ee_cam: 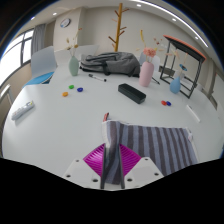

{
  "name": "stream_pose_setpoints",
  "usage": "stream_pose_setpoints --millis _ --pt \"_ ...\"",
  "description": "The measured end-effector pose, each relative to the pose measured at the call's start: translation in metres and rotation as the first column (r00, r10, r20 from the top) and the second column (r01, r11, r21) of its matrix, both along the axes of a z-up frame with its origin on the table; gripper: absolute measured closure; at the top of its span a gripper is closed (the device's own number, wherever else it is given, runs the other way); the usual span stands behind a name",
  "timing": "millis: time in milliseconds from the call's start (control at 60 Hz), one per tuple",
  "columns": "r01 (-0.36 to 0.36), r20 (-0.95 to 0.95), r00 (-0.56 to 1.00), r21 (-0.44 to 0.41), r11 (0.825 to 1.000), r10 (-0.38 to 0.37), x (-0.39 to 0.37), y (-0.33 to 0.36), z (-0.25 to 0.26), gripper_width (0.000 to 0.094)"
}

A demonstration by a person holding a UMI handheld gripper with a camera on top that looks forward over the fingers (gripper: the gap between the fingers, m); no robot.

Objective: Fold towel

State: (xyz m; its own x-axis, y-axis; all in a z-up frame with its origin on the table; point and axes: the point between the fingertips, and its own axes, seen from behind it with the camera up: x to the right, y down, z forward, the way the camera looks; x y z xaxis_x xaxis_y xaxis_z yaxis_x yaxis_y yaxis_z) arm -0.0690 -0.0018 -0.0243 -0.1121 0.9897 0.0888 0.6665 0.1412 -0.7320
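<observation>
- The gripper (113, 165) pinches a corner of the striped towel (150, 145), and both pink pads (97, 160) press on the cloth
- The held corner stands up between the fingers like a little tent, with a folded edge pointing up just ahead of them
- The rest of the towel lies flat on the white table (70, 120), spreading away from the fingers toward the right side
- Its long side seems to run from the fingers out to the right, so the next move is likely to carry the held corner across that way
- The towel looks soft and thin, with grey and white stripes, and it bends easily where it is lifted
- The table is smooth, hard and round at its edge
- Well beyond the towel sit a black box (131, 91), a pink bottle (147, 72) and a heap of grey cloth (110, 63)
- Small bright toys (74, 91) lie far off on the left part of the table
</observation>
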Motion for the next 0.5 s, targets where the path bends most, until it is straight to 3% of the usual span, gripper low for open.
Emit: stream_pose_setpoints --millis 33,83,183,350,500 --pt "-0.002 0.002 1.0 0.031 1.0 0.002 -0.001 0.003 0.0 0.0878" --pt "0.003 0.017 1.0 0.035 0.999 -0.004 0.002 0.004 0.001 0.0901" --pt "-0.015 0.069 0.997 -0.069 0.998 0.019 0.008 -0.015 0.009 0.0904" --pt "0.009 0.057 0.998 -0.217 0.976 0.004 0.02 -0.005 0.086 0.0905" --pt "0.049 0.043 0.998 -0.243 0.969 -0.039 0.018 0.056 0.125 0.0904"
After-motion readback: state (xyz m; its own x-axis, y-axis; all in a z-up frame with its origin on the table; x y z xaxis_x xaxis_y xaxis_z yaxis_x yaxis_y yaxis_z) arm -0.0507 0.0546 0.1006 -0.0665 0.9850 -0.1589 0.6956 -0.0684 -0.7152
